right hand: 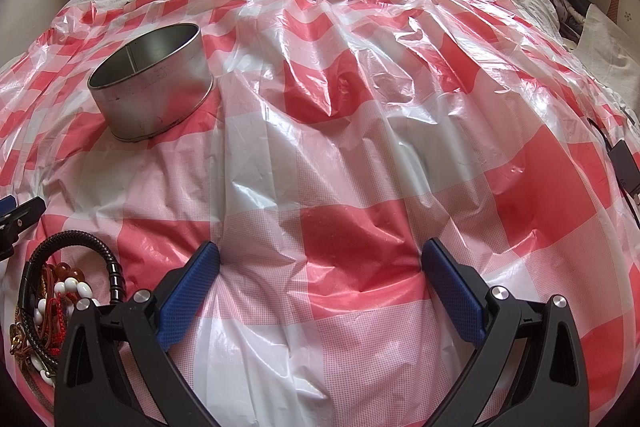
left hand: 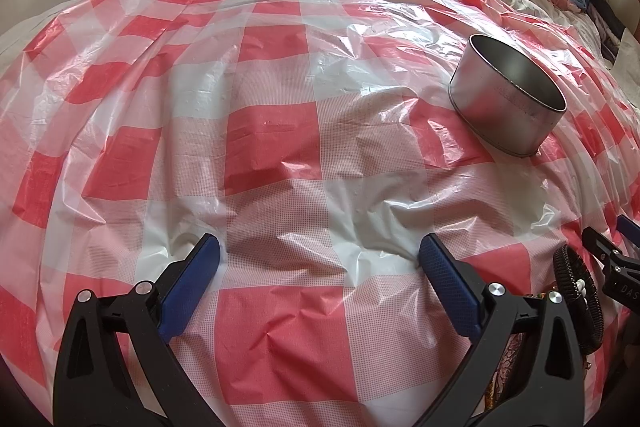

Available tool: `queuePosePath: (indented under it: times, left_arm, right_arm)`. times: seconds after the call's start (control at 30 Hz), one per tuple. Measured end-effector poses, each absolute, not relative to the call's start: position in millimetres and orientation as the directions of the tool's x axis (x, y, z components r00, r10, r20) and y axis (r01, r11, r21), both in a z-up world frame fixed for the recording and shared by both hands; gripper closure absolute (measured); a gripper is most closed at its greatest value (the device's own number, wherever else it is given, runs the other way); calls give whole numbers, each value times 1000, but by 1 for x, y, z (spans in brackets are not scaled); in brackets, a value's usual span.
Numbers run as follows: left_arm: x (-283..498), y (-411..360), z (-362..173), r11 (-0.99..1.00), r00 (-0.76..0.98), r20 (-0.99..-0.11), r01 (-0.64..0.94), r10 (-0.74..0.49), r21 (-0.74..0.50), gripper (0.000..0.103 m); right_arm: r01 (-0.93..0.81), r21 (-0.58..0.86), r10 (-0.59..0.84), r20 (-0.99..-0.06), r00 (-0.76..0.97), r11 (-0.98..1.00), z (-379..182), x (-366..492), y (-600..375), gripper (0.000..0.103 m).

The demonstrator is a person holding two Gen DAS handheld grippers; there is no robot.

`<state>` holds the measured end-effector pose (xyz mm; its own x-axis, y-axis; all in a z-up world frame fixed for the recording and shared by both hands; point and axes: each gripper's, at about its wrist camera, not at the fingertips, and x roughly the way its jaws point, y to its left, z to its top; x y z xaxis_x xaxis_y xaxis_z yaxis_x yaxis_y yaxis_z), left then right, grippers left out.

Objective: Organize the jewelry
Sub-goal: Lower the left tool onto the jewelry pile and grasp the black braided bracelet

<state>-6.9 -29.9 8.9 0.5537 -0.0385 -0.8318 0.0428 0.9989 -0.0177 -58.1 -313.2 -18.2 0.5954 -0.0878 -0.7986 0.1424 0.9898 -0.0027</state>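
**Both grippers empty, jewelry pile unsorted between them**

Nearest: left gripper (left hand: 320, 255) jaws spread wide, nothing between them, blue pads pressing into or just above the checked plastic sheet (left hand: 280, 131). Right gripper (right hand: 320, 259) likewise spread and empty, over a red square of the same sheet.

Just beside, between the two tools: the jewelry pile (right hand: 48, 311). Right wrist view shows it at lower left. It holds a black coiled bracelet (right hand: 108, 259), white beads, amber beads, red cord and something gilt, all heaped and overlapping. The left wrist view catches only the bracelet's edge at lower right, with the other tool's tip beyond it.

Further out: an open metal tin (right hand: 156, 99), round, upright, nothing visible inside. It stands well apart from the pile, with no lid in view.

Beyond: rumpled bedding, a patterned pillow, a wall, a bright window at the far right.

Judgement: sorting has not begun; the tin looks like the destination.

Risks:
- Strands are tangled, so lifting one may drag others along and scatter beads.
- The sheet is slick and loose over soft bedding, so a pinch may catch plastic with the piece and tug the tin over.
- Small beads may slip between hard pads.
- The pile sits at the edge of both views, so aim is poor.
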Motion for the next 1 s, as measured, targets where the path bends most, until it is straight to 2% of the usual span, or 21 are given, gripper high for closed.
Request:
queuePosePath:
  times: [0.17, 0.3, 0.4, 0.5, 0.6, 0.77, 0.83, 0.87, 0.93, 1.0]
  left_arm:
    - [-8, -29, 12, 998, 542, -839, 57, -49, -21, 7]
    - [-36, -40, 46, 974, 614, -761, 199, -208, -106, 7]
    - [-63, -60, 66, 945, 670, -691, 321, -271, -59, 7]
    - [-73, -85, 63, 918, 653, -699, 396, -291, -12, 8]
    - [-79, -108, 61, 892, 653, -696, 450, -298, 40, 16]
    - [-79, -127, 52, 863, 611, -714, 506, -344, 17, 38]
    - [-74, -130, 48, 859, 588, -730, 513, -349, 3, 58]
    - [-71, -131, 45, 854, 570, -739, 520, -359, -14, 64]
    - [-69, -133, 40, 841, 529, -757, 539, -384, -49, 82]
    - [-69, -136, 38, 827, 505, -764, 558, -402, -66, 87]
  right_arm:
    - [142, -3, -87, -800, 594, 990, -18, -58, -313, 6]
    - [146, 13, -75, -808, 585, 989, -17, -60, -312, 6]
    - [157, 29, -68, -812, 580, 987, -15, -56, -316, 7]
    - [166, 20, -80, -816, 572, 986, -14, -54, -315, 6]
    - [166, -1, -96, -819, 566, 986, -15, -52, -312, 6]
    - [168, -11, -106, -818, 566, 986, -16, -53, -310, 6]
    - [170, -16, -111, -818, 565, 985, -16, -53, -309, 6]
    - [171, -18, -113, -818, 564, 985, -16, -52, -309, 6]
    - [171, -17, -112, -819, 563, 985, -16, -52, -309, 6]
    - [171, -18, -113, -819, 563, 985, -16, -52, -309, 6]
